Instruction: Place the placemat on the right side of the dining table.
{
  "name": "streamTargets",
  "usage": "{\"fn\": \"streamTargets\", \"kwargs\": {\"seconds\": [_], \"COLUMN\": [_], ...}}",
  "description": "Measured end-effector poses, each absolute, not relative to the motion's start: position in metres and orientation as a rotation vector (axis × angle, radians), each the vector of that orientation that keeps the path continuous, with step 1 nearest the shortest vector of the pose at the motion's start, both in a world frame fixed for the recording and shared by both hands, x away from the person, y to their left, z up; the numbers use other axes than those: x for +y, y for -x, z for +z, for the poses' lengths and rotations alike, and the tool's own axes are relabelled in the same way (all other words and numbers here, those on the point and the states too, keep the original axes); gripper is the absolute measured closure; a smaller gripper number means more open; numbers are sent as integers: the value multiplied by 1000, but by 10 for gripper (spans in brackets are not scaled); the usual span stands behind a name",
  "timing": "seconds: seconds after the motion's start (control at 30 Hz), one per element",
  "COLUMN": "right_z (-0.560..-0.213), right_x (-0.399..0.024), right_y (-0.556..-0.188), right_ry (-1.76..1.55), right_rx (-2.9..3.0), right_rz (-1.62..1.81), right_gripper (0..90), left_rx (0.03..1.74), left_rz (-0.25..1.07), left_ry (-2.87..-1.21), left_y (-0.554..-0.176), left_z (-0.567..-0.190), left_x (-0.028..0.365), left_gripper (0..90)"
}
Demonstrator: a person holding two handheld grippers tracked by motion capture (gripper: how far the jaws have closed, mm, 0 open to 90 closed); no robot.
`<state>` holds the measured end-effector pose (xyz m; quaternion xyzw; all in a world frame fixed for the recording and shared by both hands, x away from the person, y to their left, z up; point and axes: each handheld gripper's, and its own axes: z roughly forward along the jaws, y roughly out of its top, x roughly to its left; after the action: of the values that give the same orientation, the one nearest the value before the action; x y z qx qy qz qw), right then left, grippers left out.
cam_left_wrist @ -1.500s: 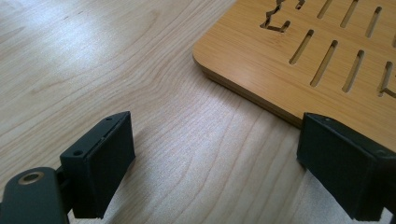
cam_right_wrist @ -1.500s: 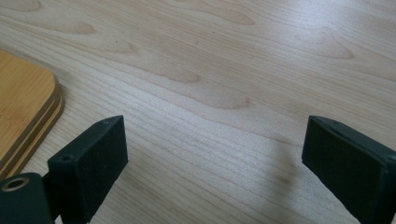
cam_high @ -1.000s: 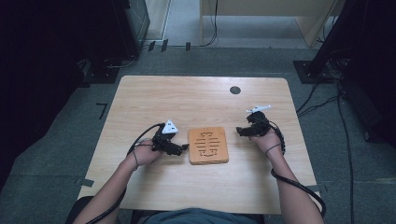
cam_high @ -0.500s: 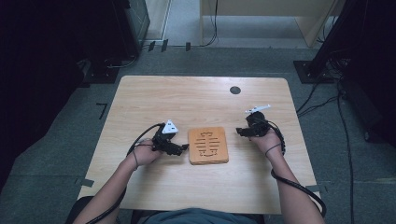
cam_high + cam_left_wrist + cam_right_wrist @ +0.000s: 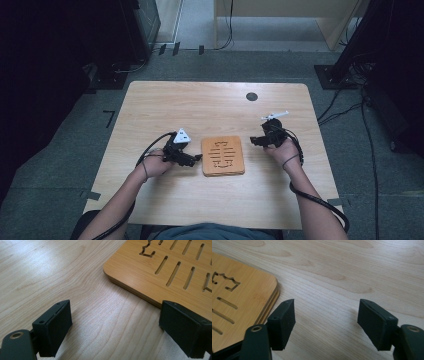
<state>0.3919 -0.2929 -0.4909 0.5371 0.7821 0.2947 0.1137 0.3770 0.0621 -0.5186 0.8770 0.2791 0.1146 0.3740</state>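
Note:
A square bamboo board [image 5: 223,155] with cut-out slots lies flat in the middle of the table. My left gripper [image 5: 197,159] rests on the table just left of the board, pointing at its left edge. In the left gripper view it [image 5: 117,322] is open, with one jaw by the corner of the board [image 5: 160,270] and bare table between the jaws. My right gripper [image 5: 254,141] sits just right of the board's upper right corner. Its jaws [image 5: 327,315] are open and have just been opening, with nothing between them; the board [image 5: 242,295] lies to their left.
The light wooden table [image 5: 210,107] has a dark round cable hole [image 5: 252,96] near its far edge. Cables trail from both grippers along the person's forearms. Dark equipment and cables stand on the grey floor around the table.

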Motion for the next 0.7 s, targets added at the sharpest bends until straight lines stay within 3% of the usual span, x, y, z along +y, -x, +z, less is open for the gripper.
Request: {"fn": "streamTargets", "kwargs": {"seconds": [0.4, 0.7], "right_z": [-490, -491], "right_x": [-291, -282], "right_y": [-386, -383], "right_ry": [-1519, -1460], "right_rx": [2320, 2380], "right_rz": [890, 916], "right_gripper": [425, 427], "left_rx": [714, 714], "left_rz": [293, 293], "left_ry": [-2246, -2246], "left_y": [-377, -377], "left_z": [-519, -519], "left_x": [62, 62], "left_gripper": [102, 102]}}
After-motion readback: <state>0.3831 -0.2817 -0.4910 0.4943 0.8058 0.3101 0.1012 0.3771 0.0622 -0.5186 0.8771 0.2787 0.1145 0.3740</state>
